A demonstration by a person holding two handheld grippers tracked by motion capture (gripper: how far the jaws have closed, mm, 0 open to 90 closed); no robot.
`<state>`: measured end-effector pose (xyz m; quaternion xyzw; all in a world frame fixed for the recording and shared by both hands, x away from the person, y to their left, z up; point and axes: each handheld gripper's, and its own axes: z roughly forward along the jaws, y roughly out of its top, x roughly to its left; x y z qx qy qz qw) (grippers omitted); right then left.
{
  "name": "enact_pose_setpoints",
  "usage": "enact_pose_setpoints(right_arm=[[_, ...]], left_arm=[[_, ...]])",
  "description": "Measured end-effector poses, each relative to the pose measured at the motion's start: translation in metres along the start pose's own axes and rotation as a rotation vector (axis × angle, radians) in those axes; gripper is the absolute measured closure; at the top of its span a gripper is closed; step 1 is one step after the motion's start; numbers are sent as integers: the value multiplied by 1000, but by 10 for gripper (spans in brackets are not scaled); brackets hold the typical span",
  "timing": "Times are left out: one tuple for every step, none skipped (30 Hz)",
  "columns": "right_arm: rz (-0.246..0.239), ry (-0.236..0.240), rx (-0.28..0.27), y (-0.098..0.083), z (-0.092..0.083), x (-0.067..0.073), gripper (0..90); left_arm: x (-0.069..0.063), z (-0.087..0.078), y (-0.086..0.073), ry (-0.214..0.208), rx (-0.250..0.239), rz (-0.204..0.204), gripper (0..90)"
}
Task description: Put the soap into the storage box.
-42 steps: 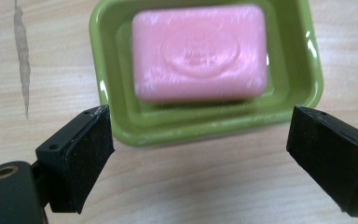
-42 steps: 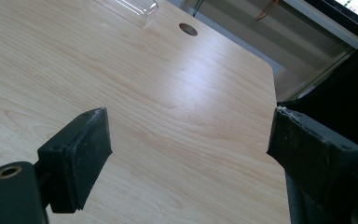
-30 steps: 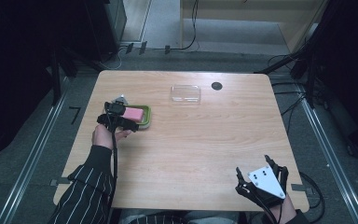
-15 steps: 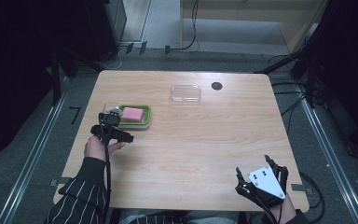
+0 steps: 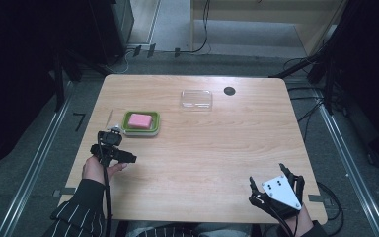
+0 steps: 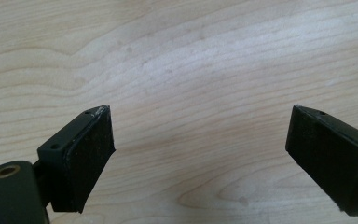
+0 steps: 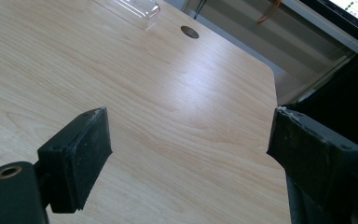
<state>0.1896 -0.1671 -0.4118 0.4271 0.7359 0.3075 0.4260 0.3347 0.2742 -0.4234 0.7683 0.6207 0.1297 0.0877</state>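
Cropping clear lid (image 7: 133, 8) at right gripper view's top edge.

Pale wood-grain surface (image 5: 217, 143) with a smooth, faintly sheened finish, matt black jaws with slightly rough pads, clear glossy plastic lid (image 5: 196, 98) at 12 o'clock, green container (image 5: 141, 123) with pink, matt block (image 5: 140, 120)

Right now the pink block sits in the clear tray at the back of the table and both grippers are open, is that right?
Not quite. The pink block sits in the green tray, as the high view shows; the clear tray at the back holds nothing. Both the left gripper and the right gripper are open.
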Motion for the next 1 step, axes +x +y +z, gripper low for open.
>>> enact_pose_setpoints(right_arm=[[-1,2,-1,0,0,0,131]], left_arm=[[1,0,-2,-5,-1,-6,83]])
